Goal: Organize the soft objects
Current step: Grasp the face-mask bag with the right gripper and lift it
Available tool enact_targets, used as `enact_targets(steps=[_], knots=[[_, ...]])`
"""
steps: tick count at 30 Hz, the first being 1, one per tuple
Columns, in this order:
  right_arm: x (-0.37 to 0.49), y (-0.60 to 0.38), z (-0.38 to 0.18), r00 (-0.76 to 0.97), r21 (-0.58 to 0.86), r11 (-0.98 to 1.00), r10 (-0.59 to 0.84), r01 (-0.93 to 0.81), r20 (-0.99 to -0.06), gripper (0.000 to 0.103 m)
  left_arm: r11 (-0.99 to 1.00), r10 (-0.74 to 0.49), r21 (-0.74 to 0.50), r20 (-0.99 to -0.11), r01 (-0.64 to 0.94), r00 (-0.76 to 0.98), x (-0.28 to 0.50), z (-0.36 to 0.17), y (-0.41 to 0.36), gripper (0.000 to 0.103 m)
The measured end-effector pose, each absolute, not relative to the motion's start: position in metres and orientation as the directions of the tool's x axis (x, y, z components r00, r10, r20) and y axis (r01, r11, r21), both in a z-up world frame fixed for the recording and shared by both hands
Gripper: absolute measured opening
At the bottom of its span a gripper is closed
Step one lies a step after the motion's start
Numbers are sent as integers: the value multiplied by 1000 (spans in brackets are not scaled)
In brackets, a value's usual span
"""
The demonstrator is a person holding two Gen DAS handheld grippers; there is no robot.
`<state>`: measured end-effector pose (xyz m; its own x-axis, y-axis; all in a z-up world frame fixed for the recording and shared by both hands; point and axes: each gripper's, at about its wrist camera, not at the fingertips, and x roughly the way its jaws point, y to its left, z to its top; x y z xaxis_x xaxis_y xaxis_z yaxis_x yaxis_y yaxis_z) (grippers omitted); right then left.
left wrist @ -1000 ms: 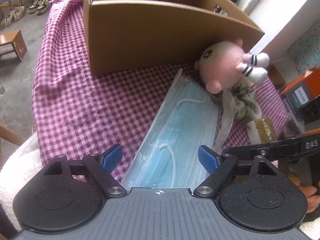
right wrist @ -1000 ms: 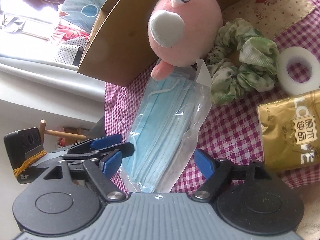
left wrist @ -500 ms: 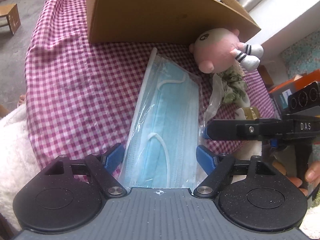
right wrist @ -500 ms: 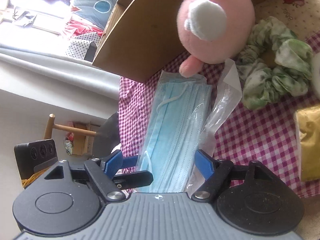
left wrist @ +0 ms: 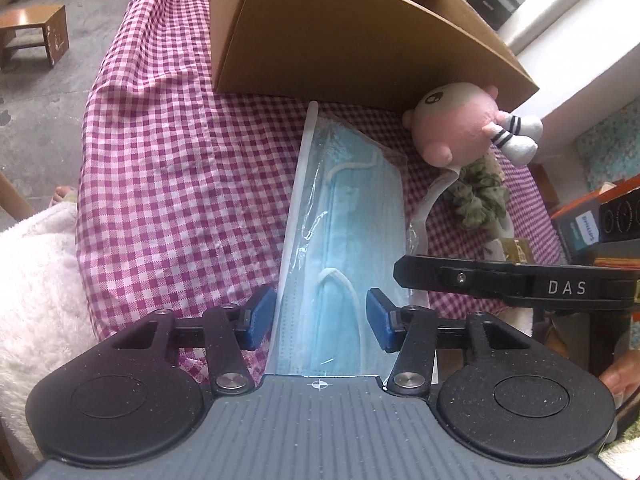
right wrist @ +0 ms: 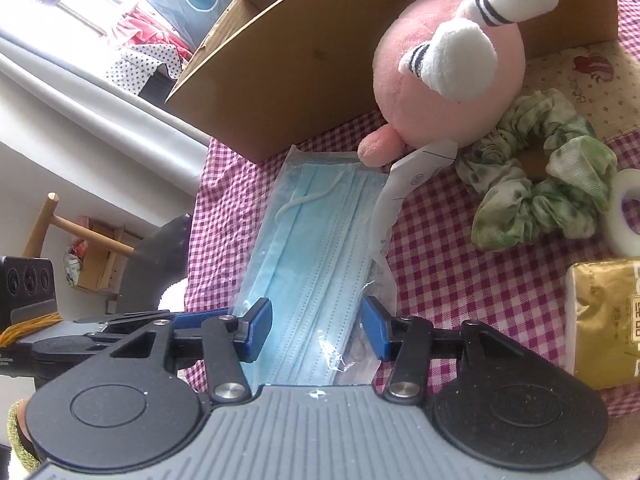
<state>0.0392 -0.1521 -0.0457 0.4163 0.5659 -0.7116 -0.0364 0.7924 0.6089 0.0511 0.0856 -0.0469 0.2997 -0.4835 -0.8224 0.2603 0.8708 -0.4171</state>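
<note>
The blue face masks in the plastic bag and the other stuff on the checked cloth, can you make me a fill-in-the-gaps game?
1. The clear plastic bag of blue face masks lies on a cloth checked white and ____.
2. The round plush toy is coloured ____.
3. The crinkly fabric scrunchie is coloured ____.
4. The big open box behind the toy is made of ____.

Missing words: purple; pink; green; cardboard

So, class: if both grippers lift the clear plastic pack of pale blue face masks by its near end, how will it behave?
The clear plastic pack of pale blue face masks would probably droop: thin film, soft pleated fabric. It looks light for its size. The glossy wrap may slip between the left gripper and right gripper pads, and its loose flap could catch the pink plush toy.
</note>
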Motion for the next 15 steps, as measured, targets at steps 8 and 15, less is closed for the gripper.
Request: enact_targets(steps=[8,15], knots=[[34,-145,-40,433,628,774,596,-84,-676,21,855,-513,-442,-794,270,325,35,-39,86,20],[25,-148,-33,419,619,781,590,-79,-690,25,855,-509,-433,-806,285,303,30,-41,79,22]])
